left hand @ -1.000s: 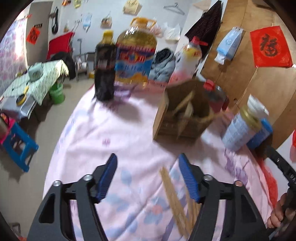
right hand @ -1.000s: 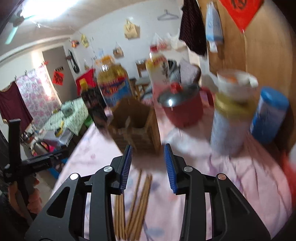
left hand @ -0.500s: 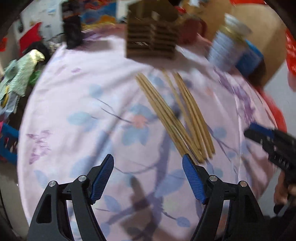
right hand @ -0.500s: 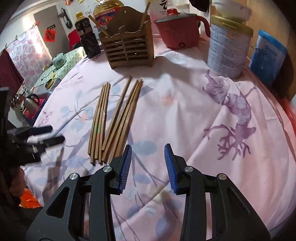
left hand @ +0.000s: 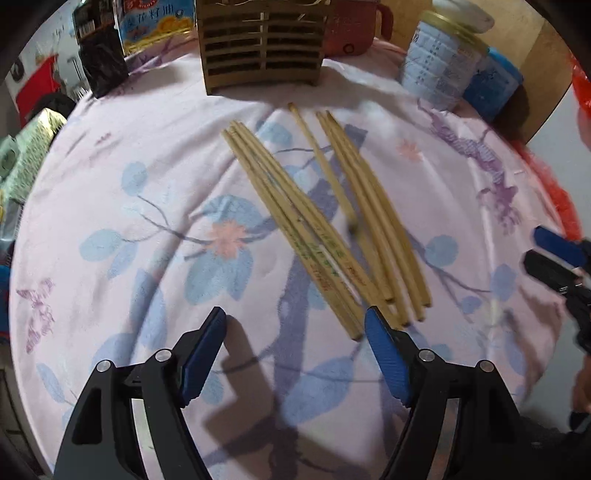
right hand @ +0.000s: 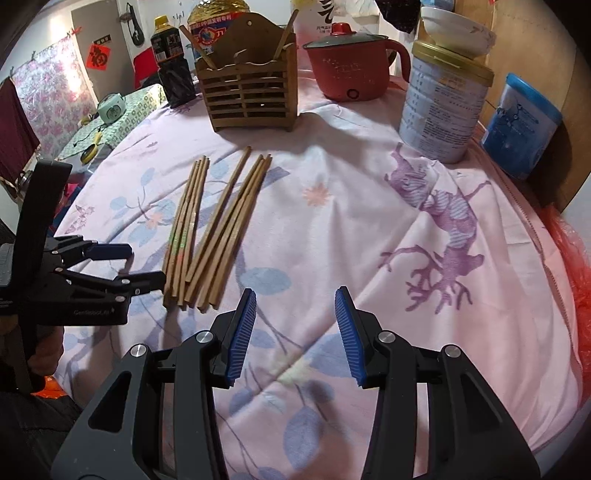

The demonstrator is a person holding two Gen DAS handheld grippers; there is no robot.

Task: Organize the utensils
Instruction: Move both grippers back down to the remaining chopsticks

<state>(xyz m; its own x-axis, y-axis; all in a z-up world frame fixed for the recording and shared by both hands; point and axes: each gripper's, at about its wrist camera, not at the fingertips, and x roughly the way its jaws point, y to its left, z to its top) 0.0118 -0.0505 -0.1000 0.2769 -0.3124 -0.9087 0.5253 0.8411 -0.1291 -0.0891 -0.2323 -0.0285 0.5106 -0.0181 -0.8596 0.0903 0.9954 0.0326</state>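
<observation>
Several wooden chopsticks (left hand: pixel 325 225) (right hand: pixel 218 229) lie side by side on the pink floral tablecloth (left hand: pixel 147 192) (right hand: pixel 369 236), in front of a slatted wooden utensil holder (left hand: pixel 260 44) (right hand: pixel 251 96) with two sticks standing in it. My left gripper (left hand: pixel 295 332) (right hand: pixel 142 266) is open just short of the chopsticks' near ends, its right pad close beside them, nothing between the pads. My right gripper (right hand: pixel 295 314) hangs over bare cloth to the right of the chopsticks, its jaws opening and empty; its blue-tipped fingers (left hand: pixel 554 243) show at the right edge of the left wrist view.
Behind the holder stand a dark sauce bottle (right hand: pixel 170 62), an oil jug (right hand: pixel 214 22) and a red electric pot (right hand: pixel 351 66). A tin with a bowl on top (right hand: pixel 443 96) and a blue tub (right hand: pixel 521 125) sit at the far right. The round table's edge curves near left and right.
Both grippers tilted down and sank toward the table, so the chopsticks came into full view. The left one closed in on their near ends. The right jaws spread wider.
</observation>
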